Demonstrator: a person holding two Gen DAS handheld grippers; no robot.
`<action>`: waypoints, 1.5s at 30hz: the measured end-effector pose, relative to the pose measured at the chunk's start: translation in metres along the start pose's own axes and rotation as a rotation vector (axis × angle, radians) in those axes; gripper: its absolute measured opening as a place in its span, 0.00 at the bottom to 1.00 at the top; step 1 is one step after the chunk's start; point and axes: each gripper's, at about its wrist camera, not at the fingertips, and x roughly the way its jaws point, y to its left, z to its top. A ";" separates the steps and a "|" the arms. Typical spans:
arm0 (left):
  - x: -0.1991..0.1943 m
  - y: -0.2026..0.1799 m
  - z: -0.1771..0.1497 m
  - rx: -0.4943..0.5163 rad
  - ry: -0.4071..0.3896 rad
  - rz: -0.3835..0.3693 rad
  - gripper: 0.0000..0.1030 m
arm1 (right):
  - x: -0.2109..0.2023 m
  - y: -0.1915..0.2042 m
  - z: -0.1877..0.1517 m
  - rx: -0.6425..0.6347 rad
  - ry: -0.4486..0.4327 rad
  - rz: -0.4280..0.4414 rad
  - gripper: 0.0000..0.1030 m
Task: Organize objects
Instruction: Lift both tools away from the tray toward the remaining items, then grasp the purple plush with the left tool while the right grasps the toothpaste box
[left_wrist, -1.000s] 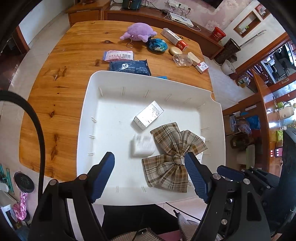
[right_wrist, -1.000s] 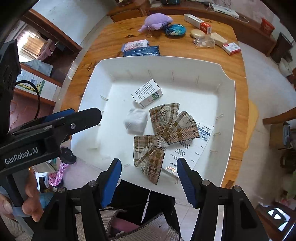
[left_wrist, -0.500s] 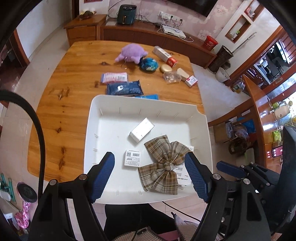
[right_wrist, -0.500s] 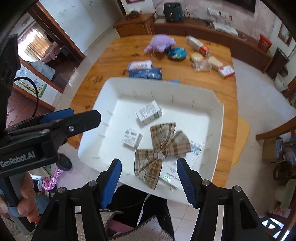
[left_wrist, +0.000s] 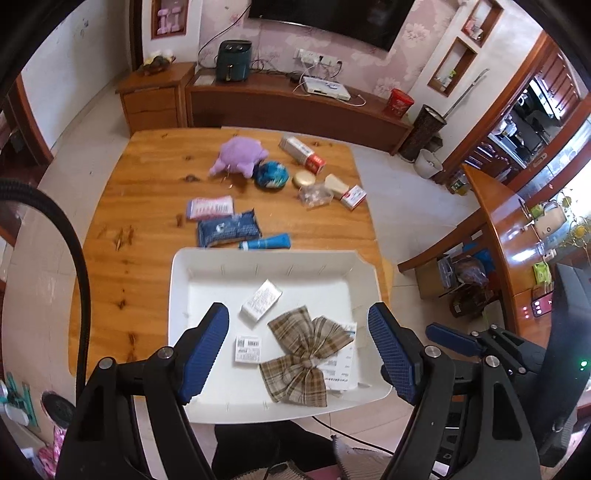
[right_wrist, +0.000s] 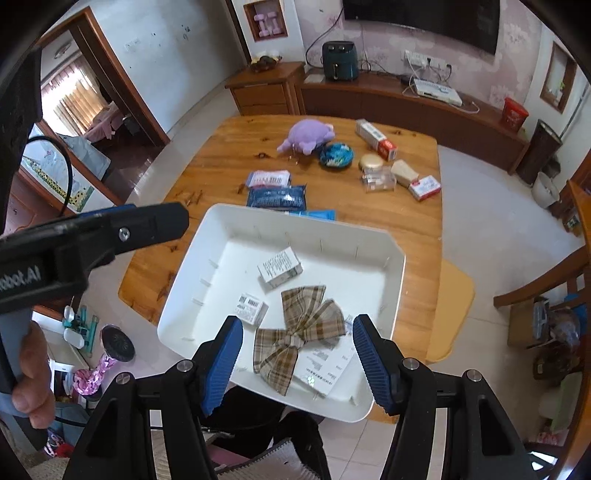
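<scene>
A white tray (left_wrist: 207, 273) (right_wrist: 397, 280) sits at the near edge of the wooden table (left_wrist: 147, 192). Inside lie a plaid bow (left_wrist: 303, 354) (right_wrist: 299, 332), a white box (left_wrist: 261, 301) (right_wrist: 279, 266), a small barcoded box (left_wrist: 248, 349) (right_wrist: 253, 313) and a printed flat pack (left_wrist: 341, 363) (right_wrist: 325, 371) under the bow. My left gripper (left_wrist: 299, 350) and right gripper (right_wrist: 297, 358) hang high above the tray's near side, both open and holding nothing. Beyond the tray lie a blue pouch (left_wrist: 227, 232), a blue tube (left_wrist: 265, 242), a pink pack (left_wrist: 210, 207) and a purple plush (left_wrist: 239, 156).
At the table's far right lie a long red-ended box (left_wrist: 302, 154), a blue round dish (left_wrist: 272, 175), a gold lid (left_wrist: 304, 180), a clear packet (left_wrist: 314, 195), a beige block (left_wrist: 336, 183) and a small red-white box (left_wrist: 352, 197). A wooden chair (right_wrist: 543, 277) stands right.
Both grippers have risen well away from the tray, so much more of the table and room shows. Tray contents have stayed put.
</scene>
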 end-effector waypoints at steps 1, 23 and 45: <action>-0.002 -0.001 0.006 0.004 -0.004 -0.005 0.79 | -0.003 -0.001 0.005 0.000 -0.010 0.002 0.61; 0.021 0.017 0.181 0.054 -0.074 -0.051 0.91 | -0.014 -0.063 0.198 0.066 -0.177 -0.185 0.61; 0.272 0.095 0.263 -0.054 0.144 0.015 0.98 | 0.232 -0.155 0.303 0.180 0.036 -0.214 0.61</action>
